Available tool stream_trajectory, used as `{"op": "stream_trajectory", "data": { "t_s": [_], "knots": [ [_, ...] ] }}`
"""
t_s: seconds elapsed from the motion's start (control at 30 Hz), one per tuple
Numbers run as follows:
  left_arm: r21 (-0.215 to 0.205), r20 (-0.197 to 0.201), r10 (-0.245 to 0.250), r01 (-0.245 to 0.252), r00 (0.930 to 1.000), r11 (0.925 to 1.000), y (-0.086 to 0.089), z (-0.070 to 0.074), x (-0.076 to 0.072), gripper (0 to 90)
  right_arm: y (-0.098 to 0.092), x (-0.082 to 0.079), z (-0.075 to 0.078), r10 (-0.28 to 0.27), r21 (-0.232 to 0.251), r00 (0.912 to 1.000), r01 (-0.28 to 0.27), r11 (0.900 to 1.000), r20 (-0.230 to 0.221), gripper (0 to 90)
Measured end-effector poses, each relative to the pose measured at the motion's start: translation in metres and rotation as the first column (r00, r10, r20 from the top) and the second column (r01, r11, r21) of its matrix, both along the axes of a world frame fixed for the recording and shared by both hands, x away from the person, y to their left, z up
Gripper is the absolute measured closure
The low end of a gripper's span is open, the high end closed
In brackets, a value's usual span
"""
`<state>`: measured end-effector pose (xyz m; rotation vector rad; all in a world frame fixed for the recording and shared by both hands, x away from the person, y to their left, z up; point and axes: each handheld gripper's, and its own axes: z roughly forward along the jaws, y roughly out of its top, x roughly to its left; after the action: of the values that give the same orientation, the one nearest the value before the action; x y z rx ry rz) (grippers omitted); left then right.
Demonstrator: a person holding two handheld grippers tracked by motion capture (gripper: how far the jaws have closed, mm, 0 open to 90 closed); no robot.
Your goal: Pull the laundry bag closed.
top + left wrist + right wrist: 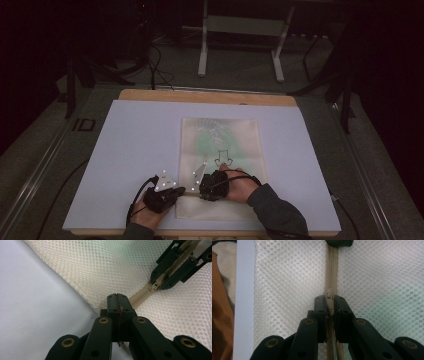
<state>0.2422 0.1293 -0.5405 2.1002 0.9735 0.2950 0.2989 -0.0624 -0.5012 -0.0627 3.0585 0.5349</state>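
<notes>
The mesh bag [220, 150] lies flat on the pale counter [130, 145], its zipper [331, 277] along the near end. Your right gripper [330, 305] is clamped on the zipper slider [328, 293]. Your left gripper [117, 300], jaws pressed together, pinches the bag's edge at the zipper's end, just beside it.

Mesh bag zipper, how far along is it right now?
Done: both grippers are in place. The left gripper is shut on the mesh bag at the zipper's end. In hand: the right gripper is shut on the zipper slider. Left: the whole slide along the zipper; which way it goes I can't tell.
</notes>
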Motion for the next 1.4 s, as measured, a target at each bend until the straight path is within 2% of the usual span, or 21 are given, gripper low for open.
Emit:
{"op": "stream_trajectory", "data": {
  "t_s": [0.6, 1.4],
  "knots": [
    [0.0, 0.0, 0.002, -0.002, 1.0, 1.0, 0.0, 0.0, 0.0, 89.3, -0.01, 0.0, 0.002, 0.002, -0.028, 1.0, -0.002, 1.0, -0.002, 82.3],
    [-0.001, -0.001, 0.003, -0.003, 1.0, 1.0, 0.0, 0.0, 0.0, 89.3, -0.021, 0.003, 0.004, -0.007, -0.037, 0.9999, 0.006, 0.999, -0.009, 82.3]
  ]
}}
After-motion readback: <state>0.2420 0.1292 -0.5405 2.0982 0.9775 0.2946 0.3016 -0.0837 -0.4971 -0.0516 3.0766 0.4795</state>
